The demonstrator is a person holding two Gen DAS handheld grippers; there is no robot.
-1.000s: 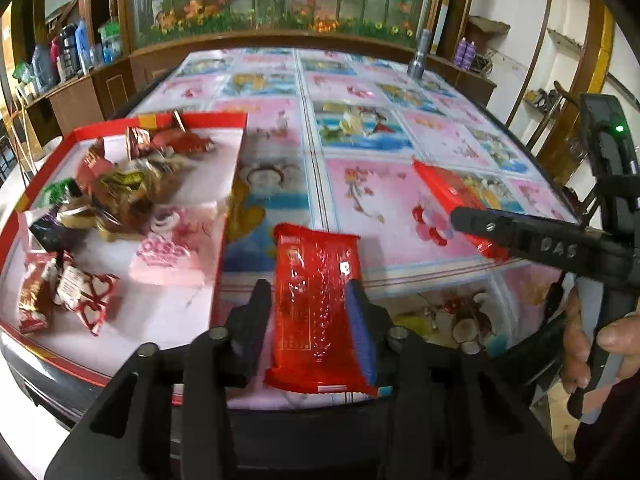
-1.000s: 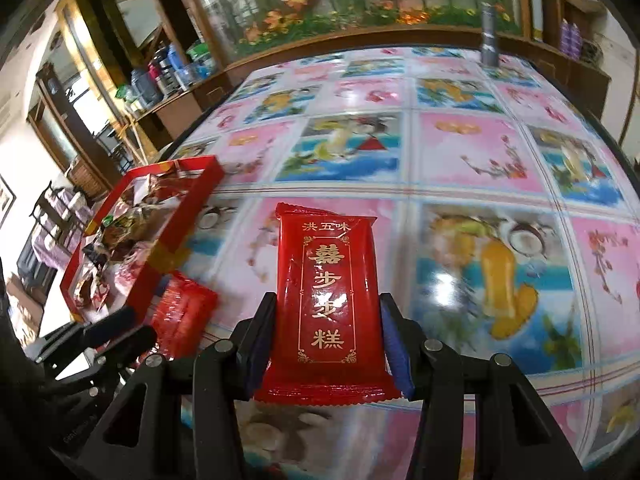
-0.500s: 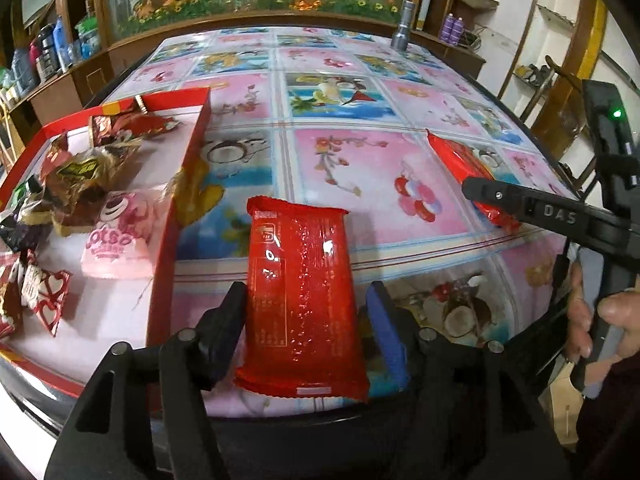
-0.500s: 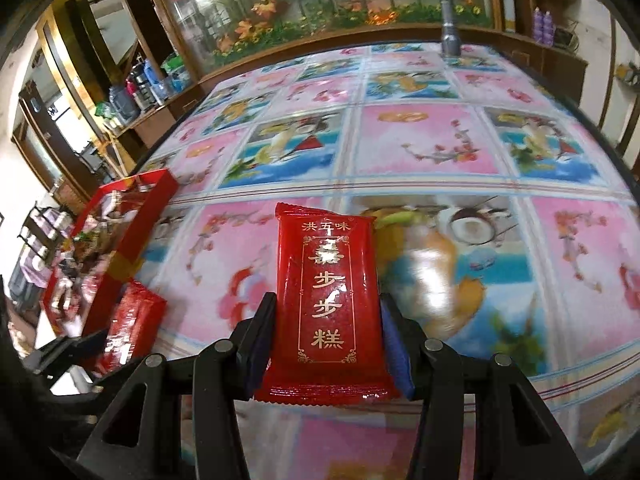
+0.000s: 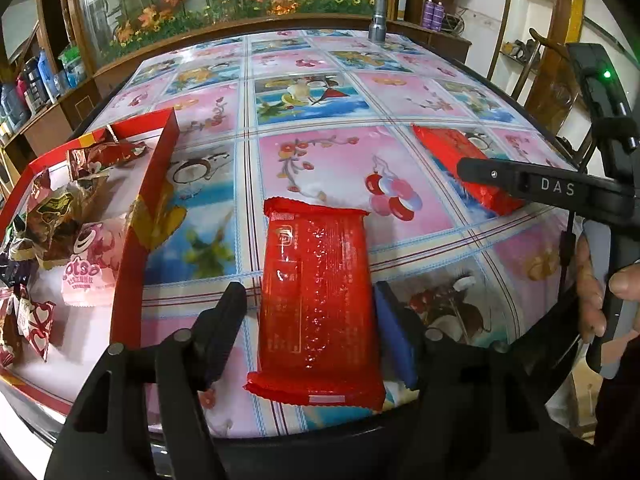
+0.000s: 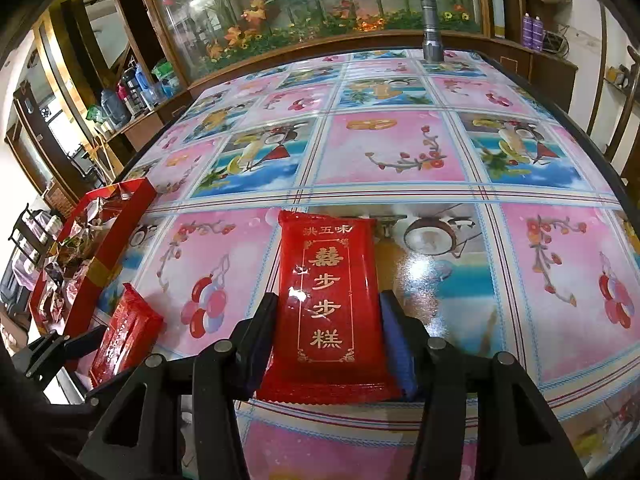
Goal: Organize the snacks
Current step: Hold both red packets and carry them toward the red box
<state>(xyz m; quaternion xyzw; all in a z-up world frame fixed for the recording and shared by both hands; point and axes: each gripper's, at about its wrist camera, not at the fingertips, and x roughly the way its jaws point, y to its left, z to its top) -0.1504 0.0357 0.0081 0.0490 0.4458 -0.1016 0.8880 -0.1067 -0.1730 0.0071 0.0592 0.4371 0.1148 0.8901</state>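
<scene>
Left tool (image 5: 308,336): jaws opening, clear gaps either side of the red packet (image 5: 318,304) lying on the desk (image 5: 320,152) near its front edge. Right tool (image 6: 326,332): jaws opening around the gold-lettered packet (image 6: 330,292); contact unclear. Risk: a withdrawing tool drags its packet off the edge. Snack box (image 5: 142,224) sits left.

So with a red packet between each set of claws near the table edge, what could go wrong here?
1. The left gripper is opening; its red packet lies at the table edge and might slide off.
2. The right gripper is opening too, so its gold-lettered packet could drop askew.
3. Neither packet is in the red box yet.
</scene>
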